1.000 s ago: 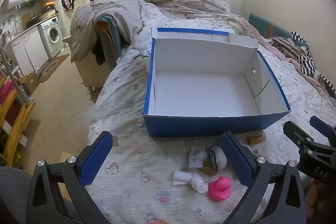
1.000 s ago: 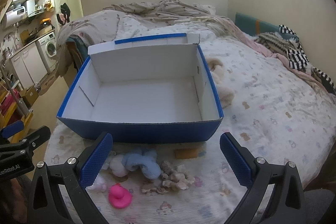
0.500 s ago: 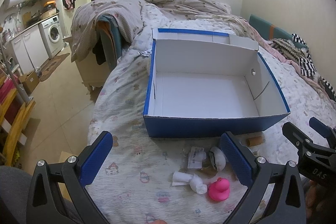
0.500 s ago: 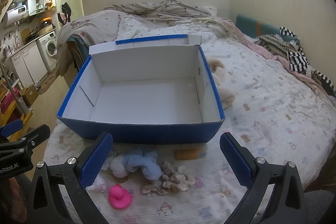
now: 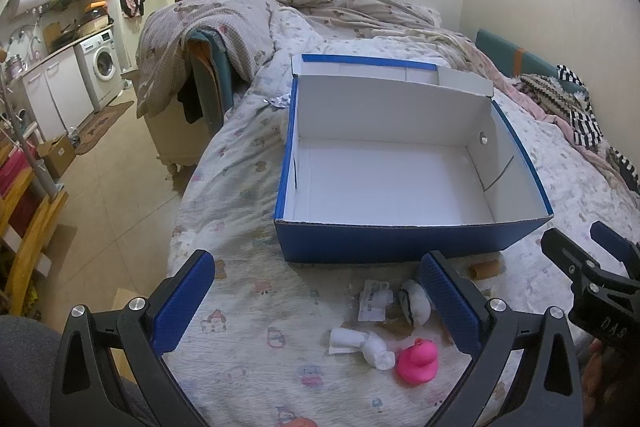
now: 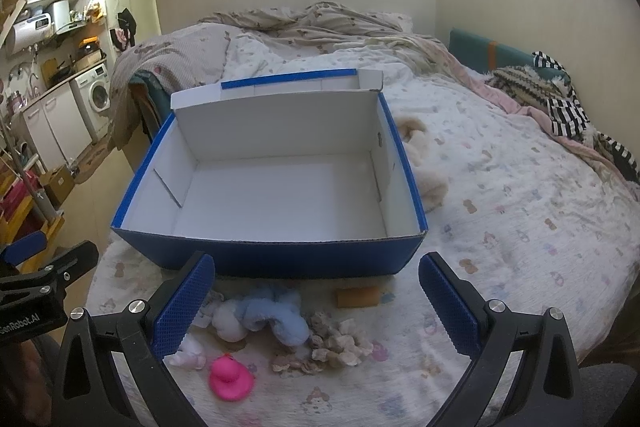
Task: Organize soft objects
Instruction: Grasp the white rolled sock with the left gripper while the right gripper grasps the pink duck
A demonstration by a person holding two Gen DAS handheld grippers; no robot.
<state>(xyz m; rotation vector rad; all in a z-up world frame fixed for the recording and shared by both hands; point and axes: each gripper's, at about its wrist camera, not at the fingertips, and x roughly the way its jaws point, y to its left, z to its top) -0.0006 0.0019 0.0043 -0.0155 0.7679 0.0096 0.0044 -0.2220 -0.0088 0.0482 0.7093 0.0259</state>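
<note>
An empty blue box with a white inside stands on the bed. In front of it lie small soft toys: a pink duck, a blue and white plush, a beige fluffy toy, white pieces and a white round toy. My left gripper is open above the sheet, left of the toys. Wide open too, my right gripper hovers over the plush pile. Neither holds anything.
A brown cardboard tube lies by the box's front corner. A cream plush rests right of the box. Crumpled blankets fill the bed's far end, striped clothes the right side. The floor drops off left.
Both grippers have drifted slightly; the views shift only a little. Nothing was picked up or moved.
</note>
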